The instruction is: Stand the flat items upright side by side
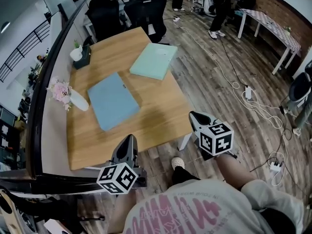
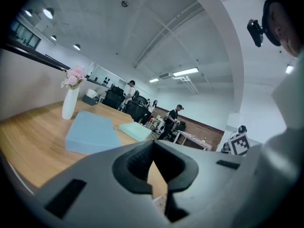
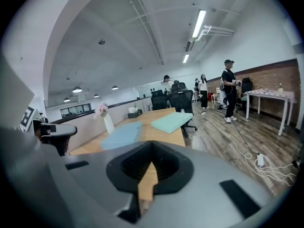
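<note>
Two flat items lie on the wooden table (image 1: 146,126): a blue folder (image 1: 112,101) near the middle and a mint-green folder (image 1: 154,60) further back, its corner over the table's right edge. Both also show in the left gripper view, the blue folder (image 2: 90,132) and the green folder (image 2: 135,130), and in the right gripper view, the blue folder (image 3: 122,135) and the green folder (image 3: 172,121). My left gripper (image 1: 129,142) is shut and empty at the table's near edge. My right gripper (image 1: 197,117) is shut and empty, off the table's near right corner. Neither touches a folder.
A white vase of pink flowers (image 1: 68,96) stands at the table's left edge, with a dark tissue box (image 1: 81,55) behind it. Black office chairs (image 1: 146,9) stand at the far end. Cables (image 1: 246,94) run over the floor on the right. People stand in the background.
</note>
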Motion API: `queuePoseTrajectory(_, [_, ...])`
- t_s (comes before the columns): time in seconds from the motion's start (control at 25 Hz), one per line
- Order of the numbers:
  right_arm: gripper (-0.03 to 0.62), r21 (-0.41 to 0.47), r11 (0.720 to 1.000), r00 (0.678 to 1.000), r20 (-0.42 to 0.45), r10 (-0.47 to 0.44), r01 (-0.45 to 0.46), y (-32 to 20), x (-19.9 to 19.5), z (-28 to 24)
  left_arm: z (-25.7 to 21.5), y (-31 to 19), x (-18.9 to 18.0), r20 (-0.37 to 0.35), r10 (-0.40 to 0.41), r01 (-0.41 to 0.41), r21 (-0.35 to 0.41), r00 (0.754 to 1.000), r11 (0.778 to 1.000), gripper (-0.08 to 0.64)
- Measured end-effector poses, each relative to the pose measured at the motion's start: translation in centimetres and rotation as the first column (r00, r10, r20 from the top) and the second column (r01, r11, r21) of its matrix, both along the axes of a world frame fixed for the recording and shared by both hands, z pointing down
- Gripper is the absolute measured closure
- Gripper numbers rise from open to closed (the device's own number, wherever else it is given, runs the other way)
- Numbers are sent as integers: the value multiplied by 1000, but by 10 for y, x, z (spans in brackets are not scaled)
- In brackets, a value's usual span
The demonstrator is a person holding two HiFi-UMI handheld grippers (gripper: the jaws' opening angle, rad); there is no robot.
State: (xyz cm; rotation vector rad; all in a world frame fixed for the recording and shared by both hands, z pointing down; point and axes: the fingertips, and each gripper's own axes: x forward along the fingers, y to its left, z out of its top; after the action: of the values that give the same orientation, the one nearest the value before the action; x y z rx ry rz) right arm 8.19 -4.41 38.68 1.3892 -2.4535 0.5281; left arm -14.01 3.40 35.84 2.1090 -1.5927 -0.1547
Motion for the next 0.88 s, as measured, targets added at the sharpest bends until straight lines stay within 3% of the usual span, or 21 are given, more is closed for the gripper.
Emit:
queuePoseTrajectory(0.56, [592, 72, 997, 998, 48, -46, 42, -180, -6, -28, -28, -175, -6, 30, -57, 55, 68, 998, 996, 558])
queuePoseTrajectory(0.88, [592, -9, 999, 996, 74, -45, 46, -220, 15, 10, 13, -224, 12, 24, -39, 39, -3, 999, 999, 558])
